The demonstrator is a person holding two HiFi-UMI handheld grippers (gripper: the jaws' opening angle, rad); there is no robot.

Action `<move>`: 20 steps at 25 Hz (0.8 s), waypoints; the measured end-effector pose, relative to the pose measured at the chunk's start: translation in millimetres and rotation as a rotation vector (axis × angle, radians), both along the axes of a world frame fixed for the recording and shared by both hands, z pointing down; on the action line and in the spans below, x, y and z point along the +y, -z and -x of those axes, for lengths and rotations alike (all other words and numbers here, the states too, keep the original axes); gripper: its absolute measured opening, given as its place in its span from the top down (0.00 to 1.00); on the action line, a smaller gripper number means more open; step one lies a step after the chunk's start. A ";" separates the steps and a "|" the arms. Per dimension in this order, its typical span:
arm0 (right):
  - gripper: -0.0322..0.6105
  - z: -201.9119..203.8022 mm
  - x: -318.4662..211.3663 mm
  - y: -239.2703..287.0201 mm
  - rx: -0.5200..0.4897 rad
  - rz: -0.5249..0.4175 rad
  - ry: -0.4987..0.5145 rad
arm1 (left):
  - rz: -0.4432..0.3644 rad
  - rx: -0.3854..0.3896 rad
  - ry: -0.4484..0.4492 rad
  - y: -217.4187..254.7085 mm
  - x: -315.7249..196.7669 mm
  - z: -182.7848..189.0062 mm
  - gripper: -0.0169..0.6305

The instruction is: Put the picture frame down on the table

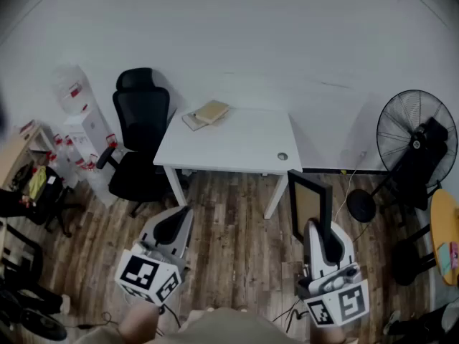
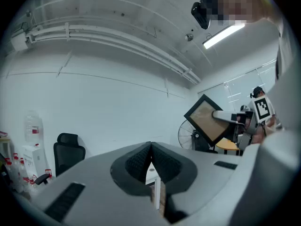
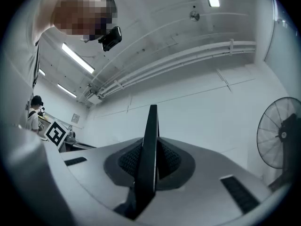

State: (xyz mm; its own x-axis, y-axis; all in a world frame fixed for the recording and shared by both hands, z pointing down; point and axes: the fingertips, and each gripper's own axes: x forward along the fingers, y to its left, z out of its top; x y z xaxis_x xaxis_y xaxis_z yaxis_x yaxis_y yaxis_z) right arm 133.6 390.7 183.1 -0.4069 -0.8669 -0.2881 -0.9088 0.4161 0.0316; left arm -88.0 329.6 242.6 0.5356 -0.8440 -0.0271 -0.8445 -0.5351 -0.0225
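Observation:
A black picture frame [image 1: 310, 205] with a tan inside stands upright in my right gripper [image 1: 315, 229], over the wood floor just off the near right corner of the white table [image 1: 237, 145]. In the right gripper view the frame [image 3: 149, 154] shows edge-on, pinched between the ribbed pads. The left gripper view catches the frame [image 2: 207, 118] tilted, at the right. My left gripper [image 1: 178, 224] hangs over the floor in front of the table, its jaws [image 2: 150, 161] pressed together with nothing in them.
A tan book [image 1: 211, 111] lies at the table's far left corner and a small round thing [image 1: 282, 156] near its right edge. A black office chair [image 1: 140, 142] stands left of the table, a standing fan [image 1: 416, 138] to the right. Clutter lines the left side.

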 end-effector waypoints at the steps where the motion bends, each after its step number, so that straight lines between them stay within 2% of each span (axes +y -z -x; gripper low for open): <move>1: 0.86 -1.1 0.6 0.1 -0.017 0.004 0.013 | 0.002 -0.007 0.005 -1.9 -0.3 -1.2 0.94; 7: 0.86 -1.7 -0.3 -3.7 -0.043 0.028 0.040 | 0.005 0.009 -0.012 -0.7 0.3 -8.7 0.94; 12: 0.86 -8.4 -1.4 -12.5 -0.044 0.057 0.057 | -0.001 -0.013 -0.011 -3.9 2.6 -19.9 0.94; 20: 0.86 -37.3 6.6 -20.8 -0.055 0.048 0.060 | -0.012 -0.053 -0.009 -6.7 7.2 -47.0 0.94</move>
State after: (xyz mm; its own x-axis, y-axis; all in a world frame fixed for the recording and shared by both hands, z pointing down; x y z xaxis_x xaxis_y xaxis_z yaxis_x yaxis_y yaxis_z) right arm 170.9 397.3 203.9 -0.4434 -0.8547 -0.2698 -0.8820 0.4697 -0.0386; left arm -41.0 336.8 249.4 0.5444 -0.8388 -0.0083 -0.8369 -0.5424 -0.0736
